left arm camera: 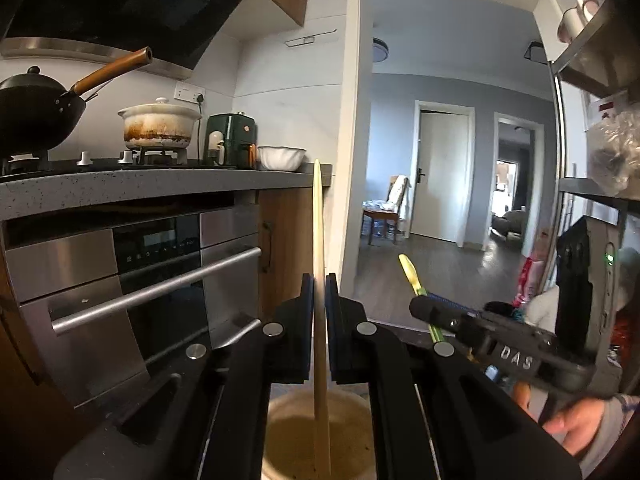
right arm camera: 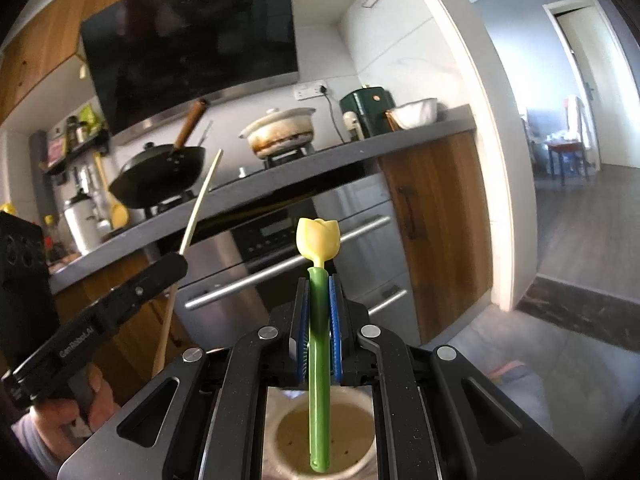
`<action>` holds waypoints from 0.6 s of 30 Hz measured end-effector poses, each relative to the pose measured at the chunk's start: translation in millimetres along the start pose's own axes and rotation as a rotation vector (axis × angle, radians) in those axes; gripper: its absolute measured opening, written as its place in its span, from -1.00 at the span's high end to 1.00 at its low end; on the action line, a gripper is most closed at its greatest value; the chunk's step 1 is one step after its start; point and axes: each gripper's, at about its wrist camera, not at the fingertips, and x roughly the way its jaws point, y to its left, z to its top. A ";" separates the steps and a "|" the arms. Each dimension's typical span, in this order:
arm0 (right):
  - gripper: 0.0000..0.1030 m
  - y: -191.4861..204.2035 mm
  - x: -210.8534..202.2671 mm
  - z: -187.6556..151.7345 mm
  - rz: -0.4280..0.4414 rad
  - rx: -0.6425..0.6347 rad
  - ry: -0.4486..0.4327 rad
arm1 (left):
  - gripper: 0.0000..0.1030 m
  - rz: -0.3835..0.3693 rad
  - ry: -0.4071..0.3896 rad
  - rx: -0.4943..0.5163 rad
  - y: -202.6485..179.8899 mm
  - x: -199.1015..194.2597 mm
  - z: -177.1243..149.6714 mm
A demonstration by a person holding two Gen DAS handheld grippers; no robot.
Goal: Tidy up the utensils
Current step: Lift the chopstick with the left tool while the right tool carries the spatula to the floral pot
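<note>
- Wooden stick (left arm camera: 320, 264) clamped upright in left gripper (left arm camera: 319, 292); green tulip-topped utensil (right arm camera: 319, 320) clamped in right gripper (right arm camera: 319, 300).
- Both held above beige holder cup (right arm camera: 324, 436).
- Risk: thin grips may let either pivot and slip; grippers close together, could knock.
- Oven (left arm camera: 160, 272) and counter edge (left arm camera: 120, 188) near.

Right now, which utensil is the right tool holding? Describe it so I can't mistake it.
Start at the steel oven under the counter. In front of it, the right tool clamps a green stem topped by a yellow tulip head. The left tool's utensil is a plain pale wooden stick.
</note>
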 end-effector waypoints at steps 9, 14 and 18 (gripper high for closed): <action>0.80 -2.0 17.6 -18.4 -0.069 -0.047 0.028 | 0.88 0.030 0.003 -0.002 5.0 12.3 -22.1; 0.80 0.1 13.2 -27.0 -0.093 -0.087 0.055 | 0.88 0.034 0.026 0.018 2.7 4.8 -34.2; 0.80 5.8 4.7 -32.7 -0.112 -0.150 0.077 | 0.88 0.041 0.038 0.046 -0.3 -4.6 -40.8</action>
